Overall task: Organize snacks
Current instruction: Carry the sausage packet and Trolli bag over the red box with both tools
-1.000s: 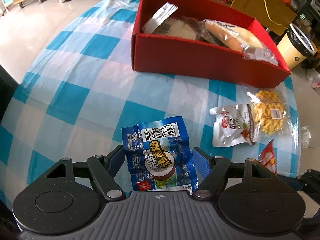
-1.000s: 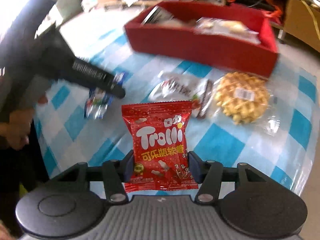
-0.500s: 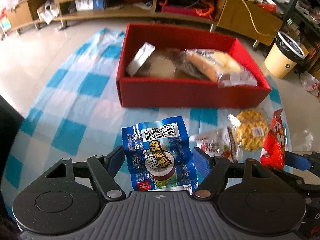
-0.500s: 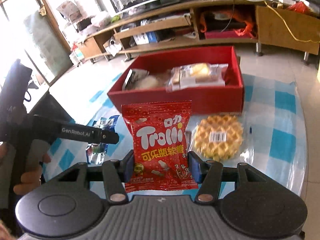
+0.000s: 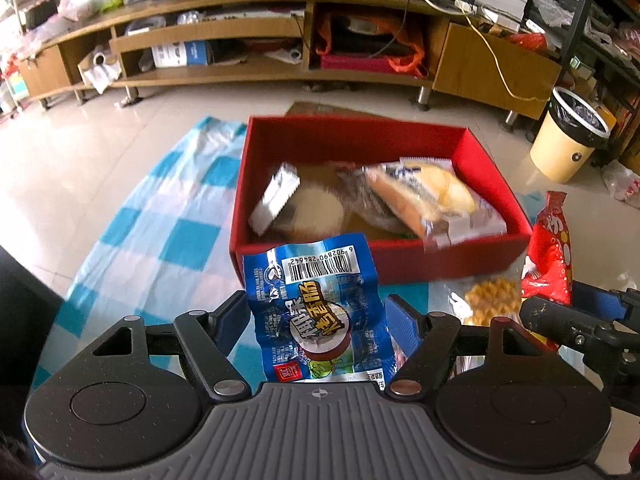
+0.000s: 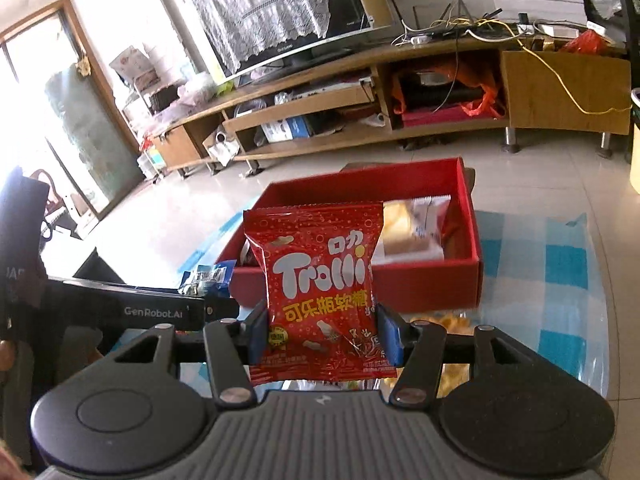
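My left gripper (image 5: 318,320) is shut on a blue sausage packet (image 5: 320,308) and holds it in the air just before the near wall of the red box (image 5: 400,268). My right gripper (image 6: 322,332) is shut on a red Trolli gummy bag (image 6: 320,280), also raised, in front of the red box (image 6: 424,284). The Trolli bag shows at the right of the left wrist view (image 5: 550,248). The blue packet shows at the left of the right wrist view (image 6: 206,278). The box holds a wrapped bread (image 5: 428,196) and other packets.
A waffle packet (image 5: 486,300) lies on the blue-and-white checked cloth (image 5: 152,240) before the box. A cream bin (image 5: 570,136) stands on the floor at the right. A long wooden TV shelf (image 5: 260,40) runs behind. The left gripper's handle (image 6: 120,308) crosses the right wrist view.
Both grippers have risen with their packets and moved towards the red box. The views tilted up from the cloth to the box and the room behind.
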